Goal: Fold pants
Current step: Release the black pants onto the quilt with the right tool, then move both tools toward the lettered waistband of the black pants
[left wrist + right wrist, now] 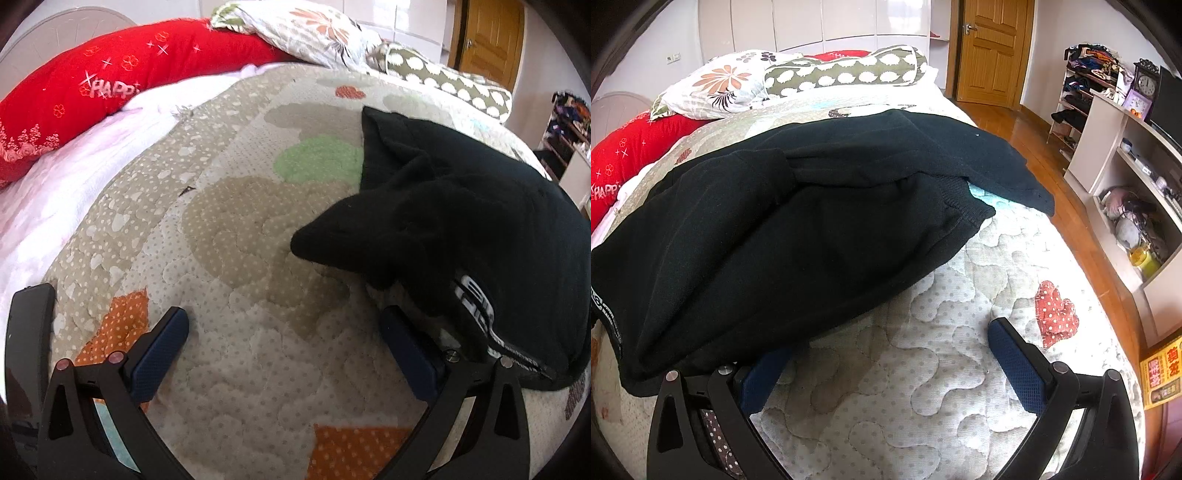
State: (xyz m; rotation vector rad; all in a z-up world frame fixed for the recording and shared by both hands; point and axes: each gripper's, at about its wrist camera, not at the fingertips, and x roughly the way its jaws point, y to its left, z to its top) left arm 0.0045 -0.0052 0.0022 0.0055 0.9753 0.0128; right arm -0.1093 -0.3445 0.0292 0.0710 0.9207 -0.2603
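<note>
While both claws sit wide open and empty, black pants (798, 221) lie bunched on the quilt (923, 387), ahead-left of right gripper (890, 369), right of left gripper (284, 354). Soft, limp, thick knit; likely pinch the ribbed cuff (964, 206).

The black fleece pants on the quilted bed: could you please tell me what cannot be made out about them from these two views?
- Left wrist view: the black fleece pants run off the right edge, so their full extent is unseen.
- Left wrist view: the white printed lettering is creased and partly folded under; unreadable.
- Right wrist view: the left pad of the right tongs sits under the pants' edge; its tip is hidden.
</note>
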